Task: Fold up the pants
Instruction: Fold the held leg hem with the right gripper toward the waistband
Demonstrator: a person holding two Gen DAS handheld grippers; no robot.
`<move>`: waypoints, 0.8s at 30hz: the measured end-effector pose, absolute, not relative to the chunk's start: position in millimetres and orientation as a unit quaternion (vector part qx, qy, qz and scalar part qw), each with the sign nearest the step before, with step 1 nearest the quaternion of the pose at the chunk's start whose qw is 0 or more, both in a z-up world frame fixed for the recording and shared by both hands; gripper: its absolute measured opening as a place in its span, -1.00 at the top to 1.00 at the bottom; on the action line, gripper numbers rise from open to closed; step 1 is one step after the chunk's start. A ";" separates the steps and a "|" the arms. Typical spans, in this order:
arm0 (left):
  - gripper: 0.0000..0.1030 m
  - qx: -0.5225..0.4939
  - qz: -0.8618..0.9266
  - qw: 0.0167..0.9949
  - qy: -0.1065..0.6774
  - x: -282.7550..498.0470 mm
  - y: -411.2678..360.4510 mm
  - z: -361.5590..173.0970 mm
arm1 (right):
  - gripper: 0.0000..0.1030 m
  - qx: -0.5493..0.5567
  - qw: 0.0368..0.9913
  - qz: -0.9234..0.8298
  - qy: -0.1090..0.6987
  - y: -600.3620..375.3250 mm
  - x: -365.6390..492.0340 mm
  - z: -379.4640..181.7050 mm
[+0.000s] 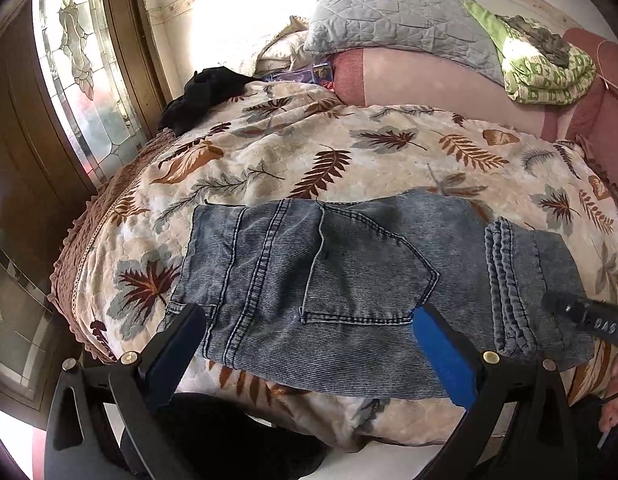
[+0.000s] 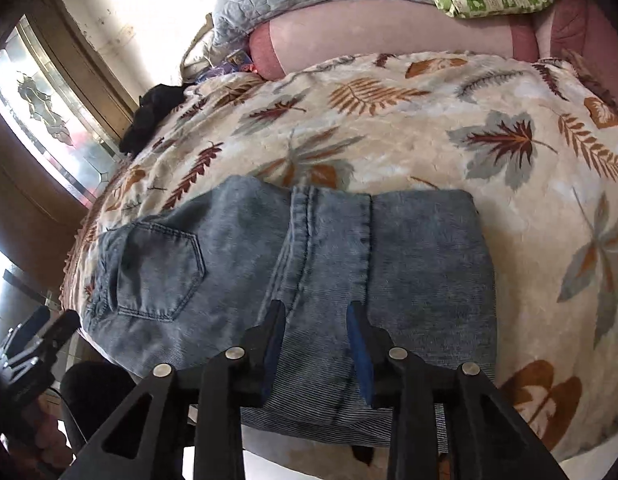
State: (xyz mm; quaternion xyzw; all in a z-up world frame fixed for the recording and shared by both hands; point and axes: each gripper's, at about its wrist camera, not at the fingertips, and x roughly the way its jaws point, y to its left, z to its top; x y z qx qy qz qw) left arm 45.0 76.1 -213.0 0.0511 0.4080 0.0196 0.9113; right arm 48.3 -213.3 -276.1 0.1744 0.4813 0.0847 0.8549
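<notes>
Now both grippers gape — left gripper [image 1: 309, 320], right gripper [image 2: 317, 308] — over folded pants [image 1: 369, 280].

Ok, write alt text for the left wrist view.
Folded grey-blue jeans lie back pocket up on a leaf-print bedspread, with the left gripper open above their near edge. The right gripper enters at right; pillows are piled behind.
</notes>
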 end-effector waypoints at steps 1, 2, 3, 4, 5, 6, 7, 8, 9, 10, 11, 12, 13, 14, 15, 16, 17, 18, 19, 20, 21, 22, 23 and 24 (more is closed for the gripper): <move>-1.00 0.051 0.019 0.911 0.409 45.4 75.3 -212.8 | 0.32 0.165 0.846 0.084 0.499 -211.2 48.9 -290.9; -1.00 0.049 0.018 0.910 0.410 45.5 75.4 -212.1 | 0.32 0.152 0.838 0.080 0.518 -208.9 49.2 -305.9; -1.00 0.048 0.019 0.911 0.409 45.2 76.5 -210.7 | 0.33 0.139 0.848 0.079 0.505 -206.8 45.1 -310.7; -1.00 0.049 0.023 0.912 0.407 44.8 78.6 -209.1 | 0.33 0.125 0.860 0.077 0.488 -202.9 40.2 -307.7; -1.00 0.049 0.028 0.913 0.404 45.0 81.4 -207.4 | 0.34 0.115 0.860 0.077 0.491 -199.8 39.7 -306.0; -1.00 0.048 0.034 0.913 0.403 46.0 85.4 -205.4 | 0.34 0.110 0.857 0.076 0.497 -197.7 41.8 -303.3; -1.00 0.044 0.040 0.914 0.401 47.0 90.4 -203.3 | 0.34 0.112 0.856 0.081 0.498 -197.2 44.3 -299.8; -1.00 0.037 0.048 0.915 0.399 48.1 96.8 -200.6 | 0.34 0.117 0.857 0.091 0.493 -196.6 46.8 -294.6; -1.00 0.032 0.057 0.916 0.397 48.6 102.7 -198.6 | 0.34 0.116 0.864 0.093 0.482 -195.1 50.2 -287.4; -1.00 0.026 0.065 0.915 0.397 50.3 108.7 -196.9 | 0.34 0.111 0.871 0.089 0.471 -194.7 54.1 -279.7; -1.00 0.022 0.073 0.914 0.399 52.3 114.9 -195.8 | 0.34 0.104 0.878 0.080 0.460 -192.5 60.2 -274.0; -1.00 0.021 0.082 0.912 0.401 54.4 120.5 -195.3 | 0.34 0.101 0.883 0.070 0.453 -190.9 68.2 -269.4; -1.00 0.022 0.093 0.910 0.404 56.0 126.7 -194.9 | 0.34 0.103 0.885 0.064 0.449 -189.7 77.8 -267.9; -1.00 0.023 0.104 0.908 0.406 57.7 133.3 -194.4 | 0.34 0.106 0.885 0.059 0.449 -187.7 86.5 -268.9; -1.00 0.022 0.113 0.906 0.407 58.3 140.3 -193.3 | 0.33 0.106 0.884 0.051 0.453 -186.8 97.4 -274.7; -1.00 0.020 0.122 0.905 0.407 59.3 149.2 -191.8 | 0.33 0.103 0.881 0.042 0.459 -185.6 104.5 -279.8; -1.00 0.015 0.134 0.903 0.408 60.1 159.5 -190.1 | 0.33 0.098 0.875 0.033 0.473 -184.5 113.5 -289.3; -1.00 0.010 0.145 0.901 0.409 60.6 170.3 -188.6 | 0.31 0.091 0.866 0.031 0.490 -181.6 121.5 -300.1; -1.00 0.006 0.157 0.899 0.409 61.1 181.6 -187.7 | 0.31 0.080 0.871 0.030 0.483 -178.6 122.0 -303.0; -1.00 0.003 0.169 0.896 0.411 62.4 193.2 -187.6 | 0.31 0.066 0.879 0.028 0.471 -176.6 119.3 -298.7; -1.00 0.001 0.183 0.892 0.413 63.5 204.9 -188.8 | 0.31 0.056 0.880 0.027 0.471 -175.4 115.6 -296.1; -1.00 -0.003 0.197 0.888 0.414 64.6 216.0 -190.0 | 0.31 0.055 0.879 0.030 0.473 -174.1 111.1 -292.0; -1.00 -0.007 0.208 0.885 0.415 65.1 226.5 -191.3 | 0.30 0.062 0.879 0.038 0.471 -173.9 104.5 -288.6; -1.00 -0.011 0.214 0.883 0.417 65.5 235.2 -192.9 | 0.30 0.073 0.880 0.053 0.466 -173.3 95.5 -283.7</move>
